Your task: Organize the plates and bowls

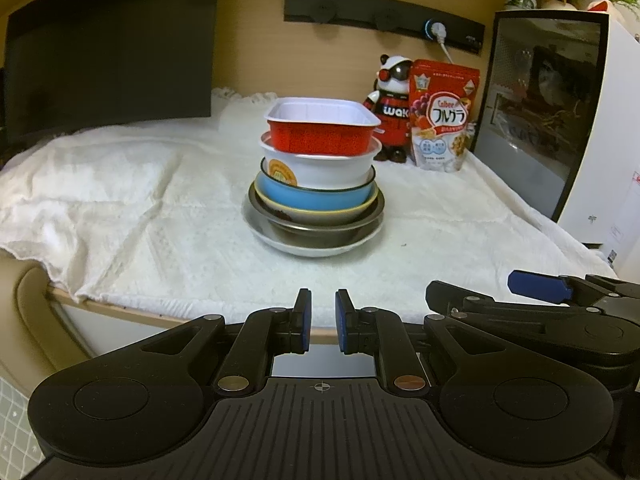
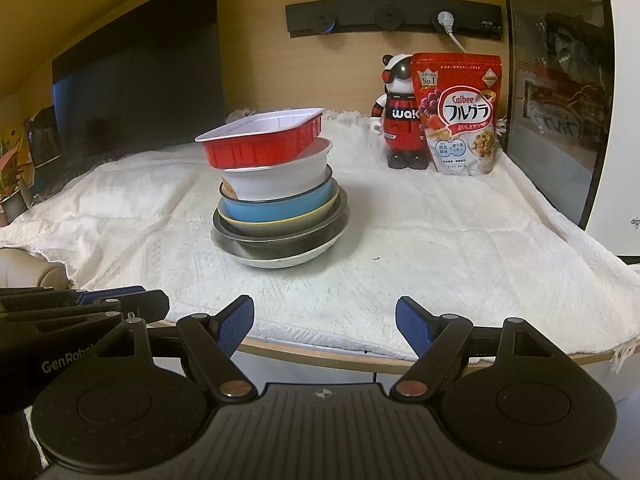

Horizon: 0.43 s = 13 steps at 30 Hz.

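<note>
One stack of dishes stands mid-table on the white cloth (image 1: 140,216). From the top it holds a red foil tray (image 1: 320,132) sitting tilted, a white bowl (image 1: 332,168), a blue bowl (image 1: 304,196), a yellow-rimmed bowl, a dark metal pan (image 1: 320,226) and a white plate (image 1: 316,250). The right wrist view shows the same red foil tray (image 2: 260,148) and white plate (image 2: 280,262). My left gripper (image 1: 323,300) hangs at the table's front edge, shut with nothing in it. To its right, my right gripper (image 2: 325,308) stands open and empty, also short of the stack.
A red cereal bag (image 1: 444,120) and a panda figure (image 1: 390,100) stand behind the stack at the back right. A white appliance with a dark glass door (image 1: 540,112) fills the right side. A dark screen (image 1: 108,48) stands at the back left.
</note>
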Motion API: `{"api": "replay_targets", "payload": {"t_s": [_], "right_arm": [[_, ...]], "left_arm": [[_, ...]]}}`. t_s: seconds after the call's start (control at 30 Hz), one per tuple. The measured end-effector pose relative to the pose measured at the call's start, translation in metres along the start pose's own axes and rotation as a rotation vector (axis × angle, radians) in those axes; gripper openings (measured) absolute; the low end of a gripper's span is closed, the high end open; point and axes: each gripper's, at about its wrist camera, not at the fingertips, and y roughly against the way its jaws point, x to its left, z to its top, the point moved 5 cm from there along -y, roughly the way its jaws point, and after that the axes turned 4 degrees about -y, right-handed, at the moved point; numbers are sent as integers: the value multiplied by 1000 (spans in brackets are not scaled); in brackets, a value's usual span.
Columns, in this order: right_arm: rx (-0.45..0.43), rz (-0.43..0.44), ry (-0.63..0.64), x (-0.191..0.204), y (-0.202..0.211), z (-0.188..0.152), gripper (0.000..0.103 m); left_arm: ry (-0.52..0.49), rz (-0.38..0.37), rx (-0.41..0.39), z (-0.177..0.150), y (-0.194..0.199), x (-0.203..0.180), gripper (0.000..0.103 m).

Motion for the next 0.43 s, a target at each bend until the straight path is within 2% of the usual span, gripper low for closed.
{"api": "replay_targets", "payload": {"t_s": [0.43], "right_arm": [[16,-1,1,4,-6,-1,79]], "left_arm": [[10,2,10,-2,-5,4,15]]}}
